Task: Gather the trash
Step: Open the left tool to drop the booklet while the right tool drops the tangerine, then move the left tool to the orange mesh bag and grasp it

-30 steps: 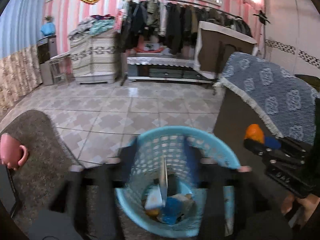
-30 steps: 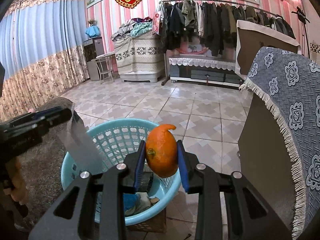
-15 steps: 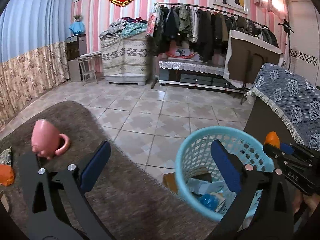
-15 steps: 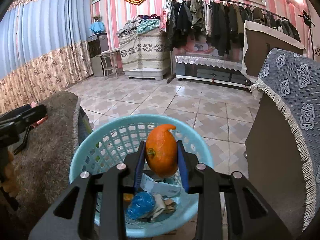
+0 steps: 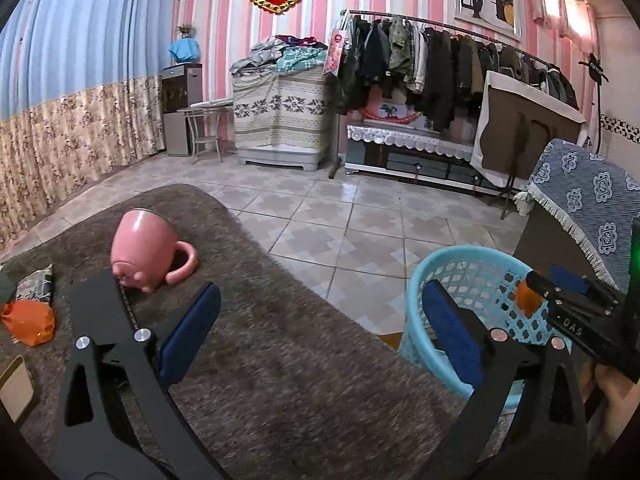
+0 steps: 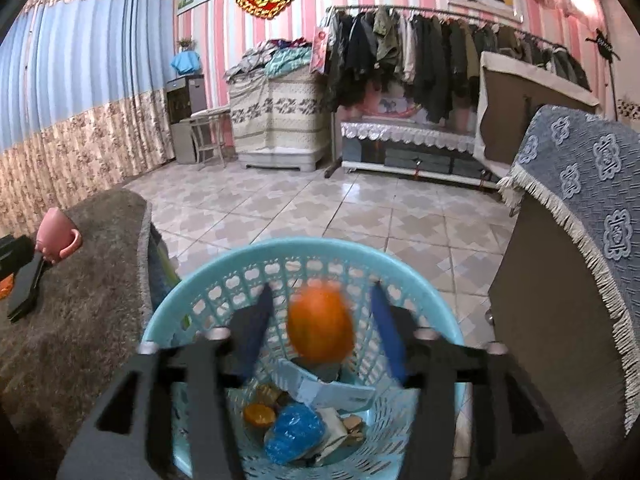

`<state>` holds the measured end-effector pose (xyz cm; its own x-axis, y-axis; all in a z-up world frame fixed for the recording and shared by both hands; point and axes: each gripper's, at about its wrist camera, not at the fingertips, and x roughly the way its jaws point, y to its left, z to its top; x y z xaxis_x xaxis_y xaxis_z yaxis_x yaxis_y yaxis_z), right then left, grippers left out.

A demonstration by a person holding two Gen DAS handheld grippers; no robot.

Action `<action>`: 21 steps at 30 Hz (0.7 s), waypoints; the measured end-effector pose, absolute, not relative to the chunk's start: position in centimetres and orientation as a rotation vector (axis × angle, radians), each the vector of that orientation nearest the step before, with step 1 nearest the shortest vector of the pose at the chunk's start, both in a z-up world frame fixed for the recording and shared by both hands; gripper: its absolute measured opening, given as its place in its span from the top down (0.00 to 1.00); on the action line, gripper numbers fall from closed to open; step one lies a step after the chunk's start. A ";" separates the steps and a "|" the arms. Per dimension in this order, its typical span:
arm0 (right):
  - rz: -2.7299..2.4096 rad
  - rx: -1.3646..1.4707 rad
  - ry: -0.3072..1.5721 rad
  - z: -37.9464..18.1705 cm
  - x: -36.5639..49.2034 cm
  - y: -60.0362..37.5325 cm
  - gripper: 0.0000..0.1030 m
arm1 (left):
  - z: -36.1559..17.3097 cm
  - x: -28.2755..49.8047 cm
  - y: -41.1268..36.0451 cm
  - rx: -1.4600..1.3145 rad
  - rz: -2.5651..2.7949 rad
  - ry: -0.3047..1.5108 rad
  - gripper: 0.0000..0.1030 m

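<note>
A light blue plastic basket (image 6: 416,280) stands on the floor beside the brown-carpeted table, with a blue wrapper (image 6: 294,436), paper and other trash inside. My right gripper (image 6: 320,328) is open right above it; a blurred orange peel (image 6: 320,328) hangs loose between the spread fingers, touching neither. My left gripper (image 5: 316,332) is open and empty over the table edge, left of the basket (image 5: 472,276). An orange piece of trash (image 5: 28,322) lies on the table at far left.
An upturned pink mug (image 5: 144,250) sits on the table (image 5: 280,392). A patterned packet (image 5: 36,282) lies behind the orange piece. A cabinet with a blue fringed cloth (image 6: 580,200) stands right of the basket. Tiled floor stretches beyond.
My right gripper has opened and let go of the orange peel, which is dropping over the basket. My left gripper has swung left, from above the basket to over the table.
</note>
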<state>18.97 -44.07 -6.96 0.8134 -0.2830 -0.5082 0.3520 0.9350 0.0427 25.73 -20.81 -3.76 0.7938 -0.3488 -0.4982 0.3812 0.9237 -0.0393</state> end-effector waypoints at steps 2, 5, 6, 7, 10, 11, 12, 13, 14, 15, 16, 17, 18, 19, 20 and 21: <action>-0.351 0.141 0.515 -6.7 18.9 -44.1 0.43 | -3.8 25.6 -20.2 0.055 -0.388 0.522 0.05; -0.370 0.139 0.509 -6.2 18.7 -44.0 0.35 | -3.8 25.4 -19.4 0.042 -0.384 0.524 0.05; -0.376 0.135 0.506 -6.0 18.7 -43.9 0.32 | -3.8 25.2 -19.1 0.037 -0.382 0.522 0.05; -0.387 0.131 0.495 -5.7 18.5 -43.7 0.24 | -3.8 25.1 -18.5 0.030 -0.378 0.521 0.05; -0.383 0.137 0.468 -4.9 18.1 -42.8 0.13 | -3.8 24.7 -16.8 0.017 -0.362 0.521 0.05; -0.375 0.136 0.464 -4.6 18.1 -42.4 0.11 | -3.7 24.6 -16.1 0.015 -0.354 0.520 0.05; -0.365 0.131 0.460 -4.4 18.2 -41.8 0.11 | -3.6 24.5 -15.3 0.014 -0.341 0.517 0.05; -0.357 0.127 0.460 -4.3 18.3 -41.4 0.10 | -3.5 24.4 -14.5 0.012 -0.329 0.514 0.05; -0.345 0.118 0.461 -4.2 18.5 -40.6 0.09 | -3.3 24.3 -13.6 0.009 -0.314 0.512 0.05; -0.336 0.114 0.460 -4.0 18.5 -40.1 0.09 | -3.2 24.3 -12.6 0.007 -0.300 0.511 0.05; -0.319 0.108 0.457 -3.9 18.7 -39.2 0.08 | -3.1 24.3 -11.7 0.007 -0.290 0.511 0.05; -0.304 0.106 0.455 -3.8 18.8 -38.6 0.07 | -3.0 24.3 -10.7 0.012 -0.275 0.511 0.05; -0.289 0.107 0.454 -3.8 18.9 -37.9 0.07 | -2.9 24.4 -10.1 0.018 -0.261 0.510 0.05; -0.265 0.114 0.455 -3.7 19.1 -37.0 0.07 | -2.9 24.4 -8.8 0.029 -0.235 0.511 0.05; -0.244 0.124 0.455 -3.7 19.4 -36.3 0.07 | -2.9 24.5 -7.8 0.035 -0.216 0.513 0.05; -0.231 0.131 0.457 -3.7 19.5 -35.7 0.07 | -3.1 24.7 -6.5 0.041 -0.188 0.521 0.05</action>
